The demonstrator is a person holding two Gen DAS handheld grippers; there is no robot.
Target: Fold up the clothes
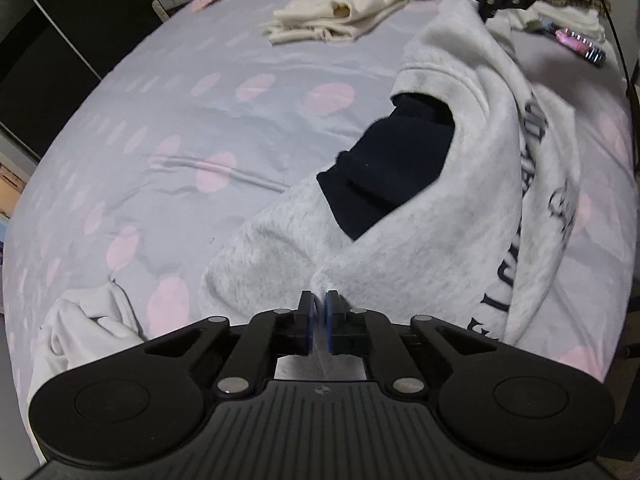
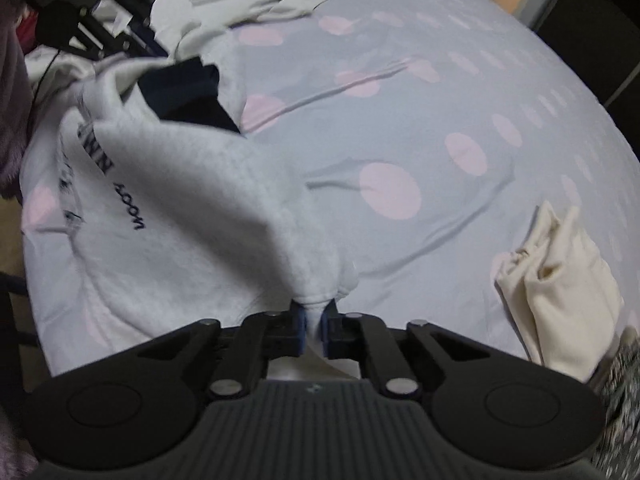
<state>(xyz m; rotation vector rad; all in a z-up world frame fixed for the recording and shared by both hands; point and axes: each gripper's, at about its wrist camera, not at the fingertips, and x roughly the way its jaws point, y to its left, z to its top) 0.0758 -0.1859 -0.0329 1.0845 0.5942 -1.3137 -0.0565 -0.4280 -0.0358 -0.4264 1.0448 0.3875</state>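
Both tongs [image 1: 319,298] [image 2: 314,307] pinching sweatshirt [image 1: 460,208], lettering clearer rightward

The left gripper [image 1: 319,304] points steeply downward, its 2 blue-padded fingers [image 1: 307,320] drawn together until only a thin slit shows between them. A fold of the white sweatshirt [image 1: 400,264] is pinched at their tips. Both black linkage arms fold inward symmetrically toward the centre.

The right gripper [image 2: 314,312] is also angled steeply down, its 2 blue pads [image 2: 299,328] clamped on a bunched edge of the same sweatshirt, with cloth filling the narrow gap between them and pulled taut away from the tips.

In the left wrist view, the right gripper appears at the top right edge, dark and partly cut off, gripping the garment's far end.
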